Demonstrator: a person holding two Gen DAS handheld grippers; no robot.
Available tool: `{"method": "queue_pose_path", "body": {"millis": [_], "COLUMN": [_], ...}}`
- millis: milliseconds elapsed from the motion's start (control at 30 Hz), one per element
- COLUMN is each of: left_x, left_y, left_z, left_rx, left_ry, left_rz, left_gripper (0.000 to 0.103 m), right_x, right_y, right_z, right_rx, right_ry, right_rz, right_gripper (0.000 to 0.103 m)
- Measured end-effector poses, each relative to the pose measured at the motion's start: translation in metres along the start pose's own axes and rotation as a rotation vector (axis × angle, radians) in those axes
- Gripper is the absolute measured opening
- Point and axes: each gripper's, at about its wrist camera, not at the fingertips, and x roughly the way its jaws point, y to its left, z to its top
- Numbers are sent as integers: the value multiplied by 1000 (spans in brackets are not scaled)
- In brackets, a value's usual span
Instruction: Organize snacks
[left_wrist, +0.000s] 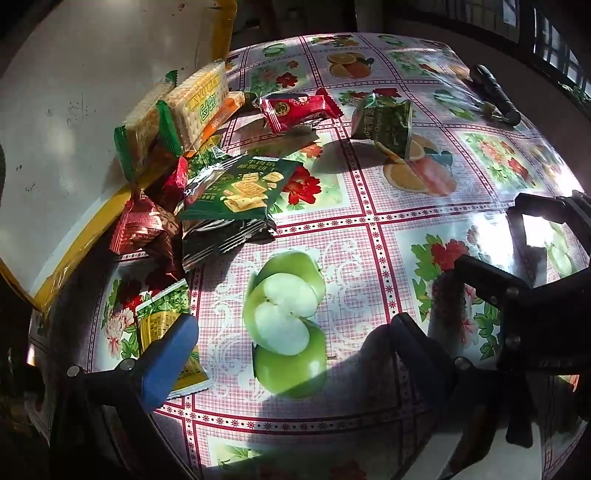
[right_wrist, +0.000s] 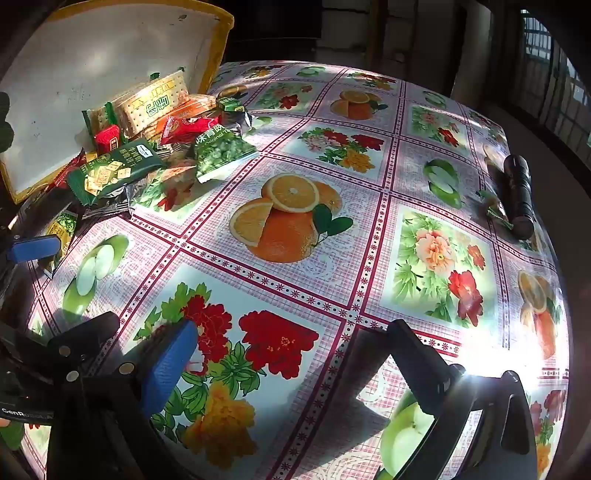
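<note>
Several snack packets lie heaped at the table's left, against a white board (left_wrist: 74, 110). Among them are cracker packs (left_wrist: 199, 99), a dark green biscuit bag (left_wrist: 240, 188), a red packet (left_wrist: 295, 109) and red-brown packets (left_wrist: 144, 225). A green pea bag (left_wrist: 384, 125) lies apart to the right. My left gripper (left_wrist: 291, 354) is open above the printed apple, and its blue pad (left_wrist: 170, 362) overlaps a yellow-green packet (left_wrist: 162, 321). In the right wrist view my right gripper (right_wrist: 295, 365) hangs open over the bare cloth, well short of the heap (right_wrist: 114, 166).
A fruit-and-flower oilcloth (right_wrist: 295, 221) covers the table. A black flashlight (right_wrist: 519, 195) and a small wrapper (right_wrist: 495, 210) lie near the far right edge. The white board with its yellow edge (right_wrist: 92, 74) stands tilted at the left. Dark windows and walls lie beyond.
</note>
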Motion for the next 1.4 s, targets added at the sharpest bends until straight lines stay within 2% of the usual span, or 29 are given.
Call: {"method": "queue_pose_path", "body": {"millis": [367, 867, 1300, 1400], "left_x": [12, 10, 8, -6], "left_y": [16, 17, 14, 15], "left_z": [3, -1, -2, -3], "left_rx": [-85, -74, -64, -59], "left_ry": [52, 55, 54, -14], "left_rz": [-138, -153, -137, -99], "left_gripper": [103, 103, 103, 103], "right_x": [0, -2, -2, -2], "right_y": [0, 1, 1, 1], "right_z": [-1, -2, -2, -2], "right_rx": [1, 0, 0, 4], "right_ry": [1, -1, 0, 1], "right_rz": [0, -1, -1, 0], "right_gripper": [102, 102, 102, 102]}}
